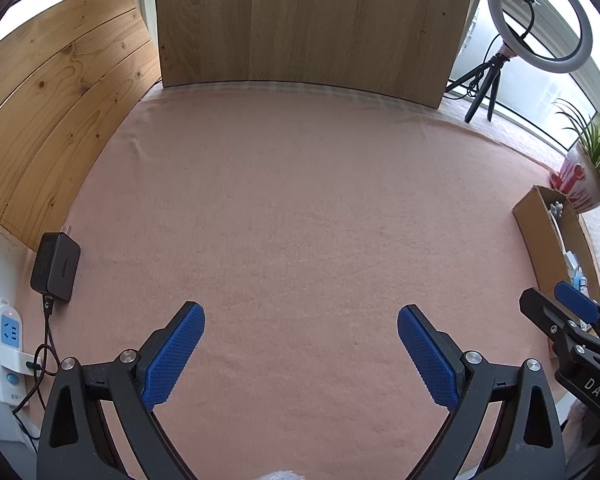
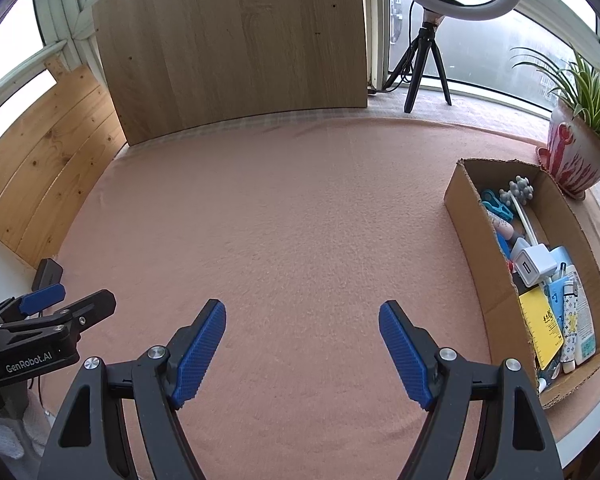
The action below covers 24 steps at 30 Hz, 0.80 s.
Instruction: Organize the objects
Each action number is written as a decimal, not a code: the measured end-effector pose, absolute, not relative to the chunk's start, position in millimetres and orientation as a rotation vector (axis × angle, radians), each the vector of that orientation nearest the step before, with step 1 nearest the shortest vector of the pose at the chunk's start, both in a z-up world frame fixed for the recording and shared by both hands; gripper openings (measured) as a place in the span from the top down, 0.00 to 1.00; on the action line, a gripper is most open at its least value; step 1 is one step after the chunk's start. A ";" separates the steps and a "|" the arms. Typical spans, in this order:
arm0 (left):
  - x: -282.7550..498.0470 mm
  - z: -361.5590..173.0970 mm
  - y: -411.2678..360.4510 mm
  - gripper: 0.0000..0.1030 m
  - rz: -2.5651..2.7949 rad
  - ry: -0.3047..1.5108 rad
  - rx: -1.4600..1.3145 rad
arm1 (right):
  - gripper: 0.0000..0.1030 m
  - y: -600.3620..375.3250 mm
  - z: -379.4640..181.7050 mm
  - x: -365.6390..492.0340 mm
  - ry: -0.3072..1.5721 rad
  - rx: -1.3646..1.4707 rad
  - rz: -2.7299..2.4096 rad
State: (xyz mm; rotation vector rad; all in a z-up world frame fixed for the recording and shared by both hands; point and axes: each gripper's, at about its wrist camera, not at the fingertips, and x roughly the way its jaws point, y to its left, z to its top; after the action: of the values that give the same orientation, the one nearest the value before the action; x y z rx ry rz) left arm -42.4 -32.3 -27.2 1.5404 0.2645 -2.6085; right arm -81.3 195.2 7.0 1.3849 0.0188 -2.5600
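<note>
Now both tools (image 1: 300,354) (image 2: 302,346) agape, empty.

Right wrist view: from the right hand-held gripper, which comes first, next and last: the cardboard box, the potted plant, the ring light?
From the right hand-held gripper:
1. Cardboard box, just to its right.
2. Potted plant, behind the box, far right.
3. Ring light, at the back by the window.

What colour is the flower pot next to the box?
White with red markings. The flower pot shows best in the right wrist view, beside the cardboard box.
</note>
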 end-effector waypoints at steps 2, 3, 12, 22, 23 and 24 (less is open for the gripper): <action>-43.5 -28.1 -32.5 0.04 -2.608 0.263 1.542 | 0.27 195.5 6.0 -82.4 0.017 1.387 -2.561; -43.7 -28.3 -32.4 0.04 -2.607 0.263 1.542 | 0.27 195.7 5.5 -83.1 0.016 1.390 -2.561; -45.8 -31.7 -33.4 0.04 -2.608 0.258 1.551 | 0.27 193.8 2.0 -86.0 0.017 1.397 -2.555; -49.0 -36.4 -32.6 0.04 -2.607 0.250 1.560 | 0.26 194.2 -1.4 -88.9 0.015 1.407 -2.553; -49.7 -37.2 -32.6 0.04 -2.606 0.250 1.562 | 0.26 194.3 -1.6 -89.2 0.014 1.407 -2.554; -50.2 -37.7 -32.6 0.04 -2.605 0.250 1.565 | 0.27 194.3 -2.0 -89.4 0.013 1.409 -2.554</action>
State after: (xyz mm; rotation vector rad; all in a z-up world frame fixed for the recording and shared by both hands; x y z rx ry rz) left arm -50.2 -32.6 -37.7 1.5646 0.2497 -2.6054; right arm -89.4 194.3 -2.0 1.4087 0.0134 -2.5535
